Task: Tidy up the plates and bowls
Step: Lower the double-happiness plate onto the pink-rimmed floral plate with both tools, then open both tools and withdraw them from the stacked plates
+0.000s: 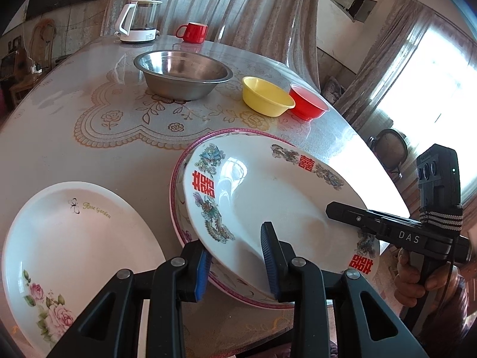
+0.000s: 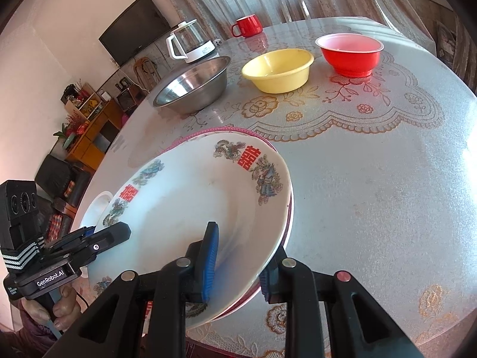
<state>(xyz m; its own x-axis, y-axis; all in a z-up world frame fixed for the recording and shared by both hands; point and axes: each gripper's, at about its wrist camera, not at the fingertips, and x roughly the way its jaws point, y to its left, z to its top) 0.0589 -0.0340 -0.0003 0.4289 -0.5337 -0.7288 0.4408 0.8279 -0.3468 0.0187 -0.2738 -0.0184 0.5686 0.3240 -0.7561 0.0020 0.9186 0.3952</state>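
Here, in the left wrist view, my left claw (image 1: 237,264) is clamped on the near rim of the dragon plate (image 1: 268,197), which tilts over the pink-rimmed plate (image 1: 179,208) on the bench (image 1: 59,119); the rose plate (image 1: 74,238) lies at nine o'clock. In the right wrist view, my right claw (image 2: 238,264) pinches the same plate's rim (image 2: 193,203) at five o'clock. If either grip slackens, I judge the glossy plate could slide and chip the one below.
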